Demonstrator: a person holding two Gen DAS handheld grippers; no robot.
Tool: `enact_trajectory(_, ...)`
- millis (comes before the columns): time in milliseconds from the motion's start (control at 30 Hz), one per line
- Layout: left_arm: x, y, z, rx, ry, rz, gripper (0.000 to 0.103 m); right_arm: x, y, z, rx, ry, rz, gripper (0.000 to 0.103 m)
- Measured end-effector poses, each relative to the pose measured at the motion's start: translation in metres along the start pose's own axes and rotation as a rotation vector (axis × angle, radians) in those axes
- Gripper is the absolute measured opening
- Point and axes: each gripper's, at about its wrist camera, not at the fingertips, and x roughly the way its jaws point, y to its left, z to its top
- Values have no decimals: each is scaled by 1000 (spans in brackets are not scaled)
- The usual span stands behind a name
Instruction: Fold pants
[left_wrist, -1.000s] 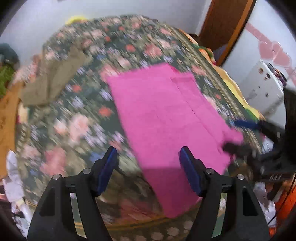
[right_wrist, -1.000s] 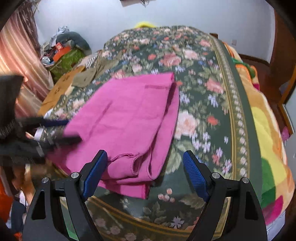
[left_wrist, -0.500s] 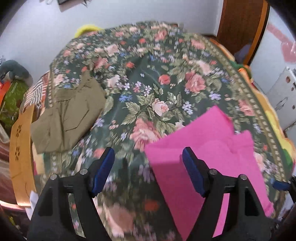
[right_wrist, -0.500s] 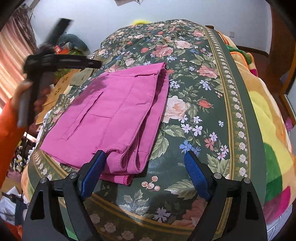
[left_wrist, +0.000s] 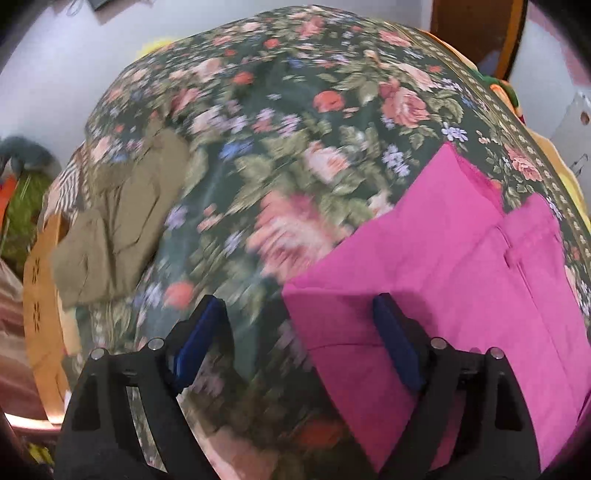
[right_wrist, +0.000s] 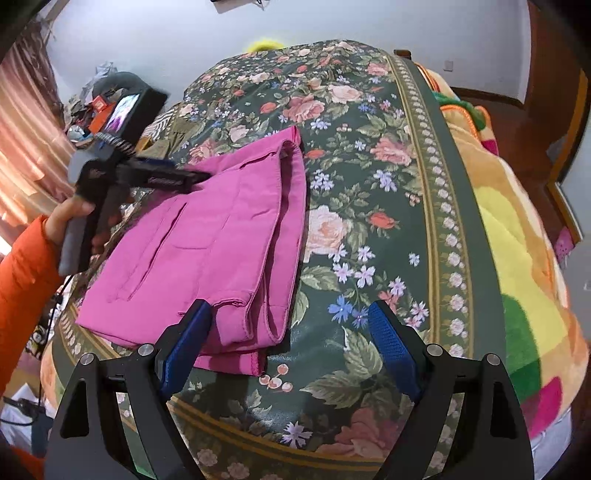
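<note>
Here the left gripper hangs over the far-left corner of the pink pants; its jaws have just been opening and stand spread, nothing pinched. The pants lie folded on the flowered bedspread, long axis running away from the near bed edge. The right gripper, spread and empty, hovers nearer, over the near hem.
</note>
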Motion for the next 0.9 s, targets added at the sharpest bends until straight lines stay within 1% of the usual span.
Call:
enact_trajectory(67, -7, 10, -12, -30, -4, -2, 85, -4, 2, 2, -9, -8, -4, 84)
enact_trajectory(167, -21, 29, -37, -102, 0, -24, 85, -11, 7, 3, -21, -20, -7, 84)
enact_trajectory(267, -34, 40, -59, -155, 1, -33, 85, -17, 15, 2, -35, -31, -4, 84)
enact_trajectory(333, -46, 42, -79, -187, -9, -47, 85, -20, 22, 0, -45, -37, 3, 84)
enact_trajectory(433, -61, 43, -103, -219, -14, -97, 85, -19, 30, -4, -59, -32, 16, 84)
enact_trajectory(600, -77, 39, -130, -268, -9, -149, 85, -6, 38, -9, -105, -8, -10, 84)
enact_trajectory(767, -86, 48, -147, -317, -45, -145, 86, 16, 24, -12, -81, 22, -57, 84)
enact_trajectory(800, -86, 53, -150, -335, -46, -139, 89, 19, 20, -12, -68, 30, -50, 85)
enact_trajectory(833, -85, 58, -153, -349, -47, -139, 89, 20, 15, -13, -54, 27, -31, 85)
enact_trajectory(867, -85, 63, -156, -364, -47, -137, 89, 20, 13, -14, -54, 15, -30, 85)
enact_trajectory(900, -84, 69, -159, -384, -36, -96, 89, 19, 13, -14, -62, 11, -39, 84)
